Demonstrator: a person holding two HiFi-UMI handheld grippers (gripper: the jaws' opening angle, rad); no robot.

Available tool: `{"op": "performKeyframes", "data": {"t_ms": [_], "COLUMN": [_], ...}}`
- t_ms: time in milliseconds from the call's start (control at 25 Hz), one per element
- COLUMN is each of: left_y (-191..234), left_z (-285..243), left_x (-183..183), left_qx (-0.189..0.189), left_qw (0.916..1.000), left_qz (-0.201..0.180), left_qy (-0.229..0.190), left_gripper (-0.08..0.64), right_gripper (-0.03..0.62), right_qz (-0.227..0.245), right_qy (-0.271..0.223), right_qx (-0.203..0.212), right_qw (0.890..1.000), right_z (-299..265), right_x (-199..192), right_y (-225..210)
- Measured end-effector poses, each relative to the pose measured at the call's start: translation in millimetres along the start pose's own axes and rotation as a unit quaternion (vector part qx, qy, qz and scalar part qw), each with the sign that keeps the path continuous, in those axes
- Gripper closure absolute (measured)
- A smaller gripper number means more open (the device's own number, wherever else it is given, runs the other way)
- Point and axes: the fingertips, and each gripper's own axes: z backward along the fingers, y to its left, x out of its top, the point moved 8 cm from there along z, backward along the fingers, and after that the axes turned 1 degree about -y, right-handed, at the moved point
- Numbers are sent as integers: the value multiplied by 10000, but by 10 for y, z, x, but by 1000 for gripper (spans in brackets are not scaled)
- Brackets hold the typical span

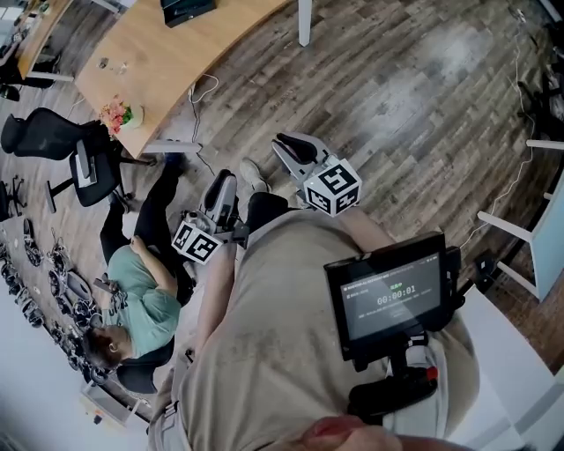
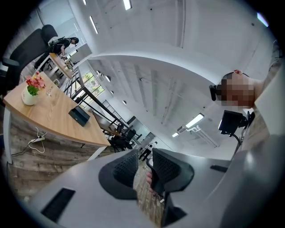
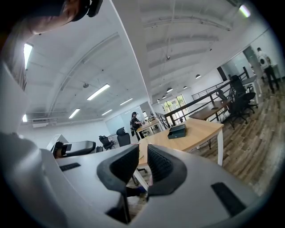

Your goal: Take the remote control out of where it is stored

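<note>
No remote control shows in any view. In the head view both grippers are held close in front of my body, above a wood-plank floor. My left gripper (image 1: 226, 181) points away from me, its marker cube near my waist. My right gripper (image 1: 289, 144) sits a little further out and to the right. In the left gripper view the left gripper (image 2: 144, 156) has its jaws almost together with nothing between the ribbed pads. My right gripper (image 3: 142, 153) looks the same in the right gripper view: jaws closed, nothing held. Both point out across an open office.
A curved wooden desk (image 1: 167, 53) ahead carries a black box (image 1: 185, 9) and a flower pot (image 1: 119, 114). A black office chair (image 1: 88, 163) and a seated person (image 1: 145, 299) are at the left. A screen (image 1: 392, 295) hangs at my chest. White furniture (image 1: 546, 255) stands at the right.
</note>
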Motion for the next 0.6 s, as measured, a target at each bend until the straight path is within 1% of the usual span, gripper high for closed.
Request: {"op": "performKeyframes", "data": {"t_ms": [200,360,600], "left_y": [355,805,940], "left_z": [-157,-394,-623], "left_x": [222,541,894], "left_qx": [-8,-90,-265], "left_qw": [9998,9991,9988], "left_qz": [184,365,351], "left_qy": [80,181,219], "left_gripper": [453,453,453], "right_gripper": [546,546,546], "right_qz": [45,10,137], "right_qy": [108,181,147], "right_qx": [-112,-203,-238], "right_qw": [9999,9996,9995], "right_z": [-407,-988,-1339], "right_x": [52,148,425], "right_y": [-63,-160,-148]}}
